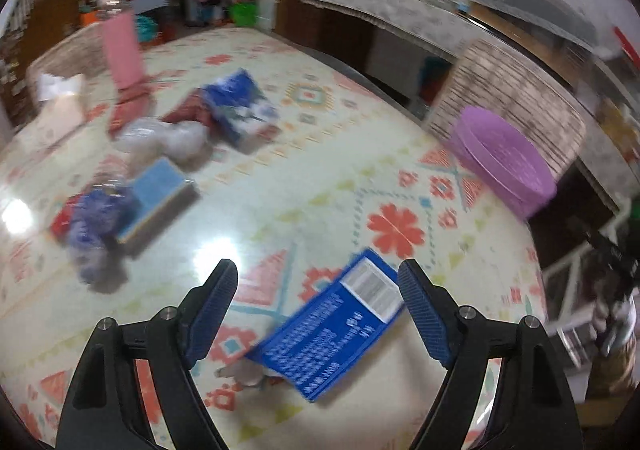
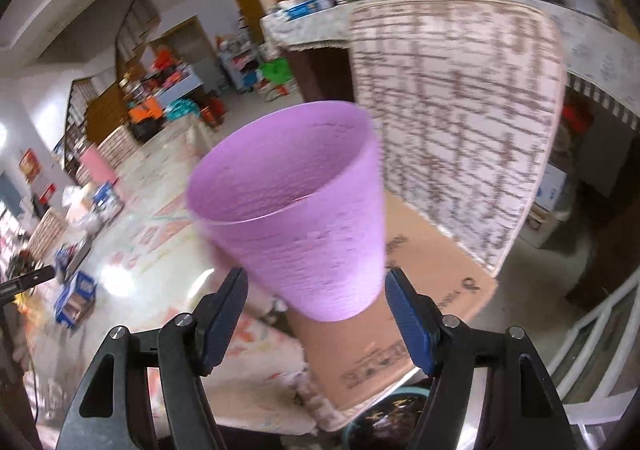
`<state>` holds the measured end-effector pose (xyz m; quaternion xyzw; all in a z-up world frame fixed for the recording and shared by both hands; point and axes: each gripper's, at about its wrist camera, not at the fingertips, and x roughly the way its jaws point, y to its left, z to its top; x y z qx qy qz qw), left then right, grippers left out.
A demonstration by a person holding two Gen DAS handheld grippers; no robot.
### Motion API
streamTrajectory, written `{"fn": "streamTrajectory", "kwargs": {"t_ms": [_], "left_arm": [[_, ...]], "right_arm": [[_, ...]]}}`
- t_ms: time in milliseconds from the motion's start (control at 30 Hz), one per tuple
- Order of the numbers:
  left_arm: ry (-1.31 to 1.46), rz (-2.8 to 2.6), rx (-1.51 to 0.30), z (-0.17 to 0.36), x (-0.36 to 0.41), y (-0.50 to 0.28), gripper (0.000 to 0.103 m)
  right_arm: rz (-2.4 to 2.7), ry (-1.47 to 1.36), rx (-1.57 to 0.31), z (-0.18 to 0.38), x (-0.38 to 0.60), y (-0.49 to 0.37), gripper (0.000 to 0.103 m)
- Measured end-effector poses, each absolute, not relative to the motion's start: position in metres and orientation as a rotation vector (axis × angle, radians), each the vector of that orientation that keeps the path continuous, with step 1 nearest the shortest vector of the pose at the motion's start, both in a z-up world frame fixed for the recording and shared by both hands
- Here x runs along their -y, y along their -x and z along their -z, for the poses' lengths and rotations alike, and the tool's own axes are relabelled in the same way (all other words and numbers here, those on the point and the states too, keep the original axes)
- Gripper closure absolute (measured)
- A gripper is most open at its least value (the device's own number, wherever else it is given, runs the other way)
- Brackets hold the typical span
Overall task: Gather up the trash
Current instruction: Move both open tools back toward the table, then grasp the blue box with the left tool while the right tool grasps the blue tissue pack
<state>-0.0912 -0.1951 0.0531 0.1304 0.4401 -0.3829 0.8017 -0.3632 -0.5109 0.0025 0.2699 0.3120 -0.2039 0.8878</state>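
In the left wrist view my left gripper [image 1: 318, 274] is open above the patterned table, with a flat blue carton [image 1: 332, 330] lying between and just below its fingers, untouched. Farther off lie a blue box [image 1: 240, 109], a light-blue box [image 1: 160, 201], crumpled clear plastic [image 1: 164, 137] and a blue wrapper [image 1: 96, 226]. A purple bin [image 1: 504, 157] stands at the table's right edge. In the right wrist view my right gripper [image 2: 316, 282] is open, its fingers on either side of the bin's base [image 2: 304, 209]; contact is unclear.
A pink upright carton [image 1: 120, 49] stands at the far left of the table [image 1: 300, 169]. A woven chair back [image 2: 460, 109] and a brown cardboard box [image 2: 400, 310] stand behind the bin. Cluttered shelves and counters fill the background.
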Motion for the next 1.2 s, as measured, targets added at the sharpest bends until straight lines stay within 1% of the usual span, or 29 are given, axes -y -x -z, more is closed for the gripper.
{"fn": "streamTrajectory", "kwargs": {"t_ms": [233, 367, 400, 433, 467, 733, 900, 1033, 1200], "left_arm": [[-0.408, 0.887, -0.942, -0.029, 0.212, 0.11, 0.021], [-0.435, 0.841, -0.931, -0.021, 0.211, 0.115, 0.022], [-0.425, 0.822, -0.938, -0.02, 0.209, 0.114, 0.023], [-0.411, 0.789, -0.942, -0.02, 0.206, 0.112, 0.036], [-0.405, 0.768, -0.935, -0.021, 0.203, 0.11, 0.056], [-0.197, 0.728, -0.952, -0.035, 0.159, 0.077, 0.056], [-0.137, 0.643, -0.931, -0.036, 0.138, 0.054, 0.056], [-0.038, 0.636, -0.932, -0.036, 0.112, 0.039, 0.056], [0.048, 0.66, -0.935, -0.036, 0.095, 0.032, 0.056]], "right_arm": [[0.344, -0.502, -0.685, -0.01, 0.47, 0.329, 0.027], [0.295, -0.469, -0.706, -0.013, 0.446, 0.308, 0.027], [0.285, -0.463, -0.712, -0.013, 0.442, 0.304, 0.027], [0.27, -0.454, -0.718, -0.014, 0.436, 0.298, 0.027], [0.254, -0.444, -0.725, -0.015, 0.429, 0.291, 0.027], [0.146, -0.415, -0.764, -0.02, 0.392, 0.242, 0.026], [0.107, -0.421, -0.798, -0.02, 0.374, 0.205, 0.026], [0.075, -0.434, -0.831, -0.021, 0.362, 0.172, 0.026], [0.034, -0.397, -0.853, -0.03, 0.343, 0.116, 0.023]]}}
